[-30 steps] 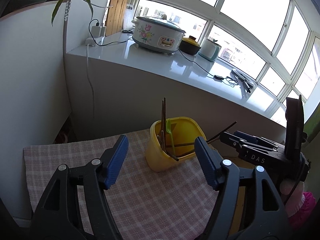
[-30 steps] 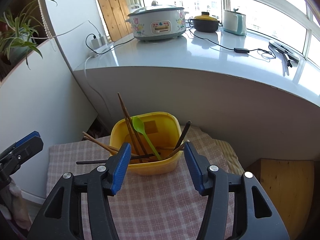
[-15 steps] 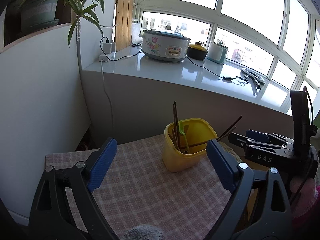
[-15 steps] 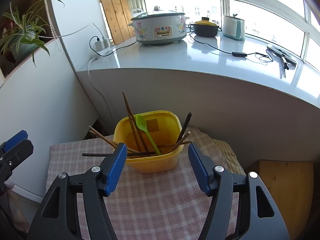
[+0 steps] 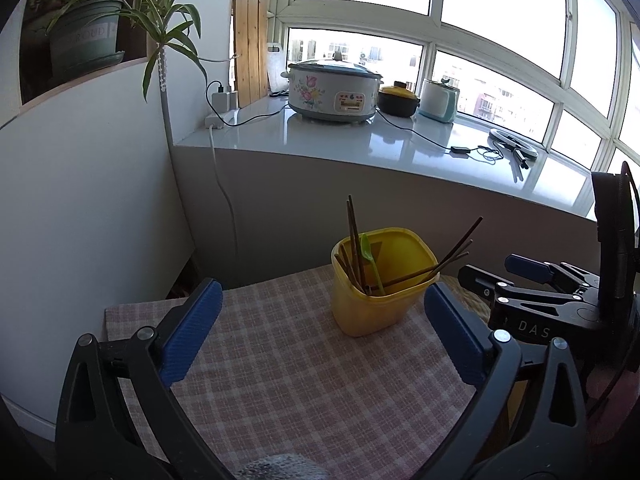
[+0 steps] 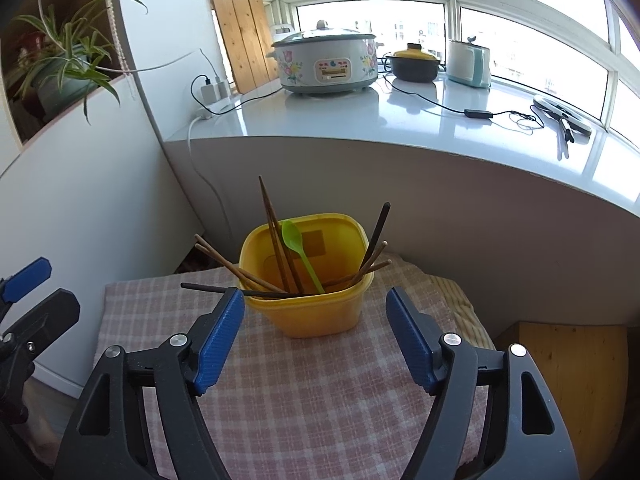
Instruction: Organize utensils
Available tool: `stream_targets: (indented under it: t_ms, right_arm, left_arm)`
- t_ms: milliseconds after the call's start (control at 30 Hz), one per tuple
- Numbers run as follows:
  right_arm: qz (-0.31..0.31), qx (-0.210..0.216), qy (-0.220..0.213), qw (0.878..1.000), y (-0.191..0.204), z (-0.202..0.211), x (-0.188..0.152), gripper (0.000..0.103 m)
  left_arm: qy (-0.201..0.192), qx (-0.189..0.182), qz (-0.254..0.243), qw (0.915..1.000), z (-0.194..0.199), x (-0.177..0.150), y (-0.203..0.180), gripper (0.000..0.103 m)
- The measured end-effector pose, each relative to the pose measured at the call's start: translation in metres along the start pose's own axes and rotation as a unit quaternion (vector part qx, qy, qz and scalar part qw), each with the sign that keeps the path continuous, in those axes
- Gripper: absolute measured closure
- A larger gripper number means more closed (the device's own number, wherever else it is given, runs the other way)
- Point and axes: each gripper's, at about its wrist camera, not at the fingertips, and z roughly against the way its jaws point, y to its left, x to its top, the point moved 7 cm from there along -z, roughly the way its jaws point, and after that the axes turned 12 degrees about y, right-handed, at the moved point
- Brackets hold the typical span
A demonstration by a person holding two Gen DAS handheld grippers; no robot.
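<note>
A yellow plastic tub (image 5: 372,312) (image 6: 320,312) stands on a pink checked cloth (image 5: 304,380) (image 6: 320,392). It holds several brown chopsticks (image 5: 354,240) (image 6: 272,220) and a green spoon (image 5: 367,250) (image 6: 295,238), leaning over its rim. My left gripper (image 5: 320,328) is open and empty, pulled back in front of the tub. My right gripper (image 6: 314,332) is open and empty, just short of the tub; it also shows at the right edge of the left wrist view (image 5: 532,280).
A white counter (image 6: 400,120) runs behind the table with a flowered cooker (image 6: 326,64), a black pot (image 6: 414,66), a pale kettle (image 6: 468,62) and cables. A potted plant (image 5: 86,36) sits on the left wall ledge. A wooden stool (image 6: 572,364) is lower right.
Both grippers have drawn back and up from the tub, so it looks smaller and farther. Both stay open. The tub and utensils have not moved.
</note>
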Motion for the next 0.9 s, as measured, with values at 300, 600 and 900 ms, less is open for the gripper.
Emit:
stream_targets:
  t_ms: [300, 600, 900]
  right_arm:
    - [-0.005, -0.010, -0.019, 1.000, -0.0012, 0.0030, 0.0041, 0.023]
    - [-0.003, -0.008, -0.020, 1.000, 0.0062, 0.0003, 0.0074, 0.023]
    - [-0.008, -0.014, -0.022, 1.000, 0.0039, 0.0008, 0.0080, 0.023]
  left_arm:
    - [-0.017, 0.011, -0.008, 0.9998, 0.0033, 0.0039, -0.0028, 0.000]
    - [-0.019, 0.011, -0.005, 0.9997, 0.0041, 0.0056, 0.0008, 0.000]
    - [-0.019, 0.010, -0.002, 0.9998, 0.0027, 0.0060, 0.0007, 0.000]
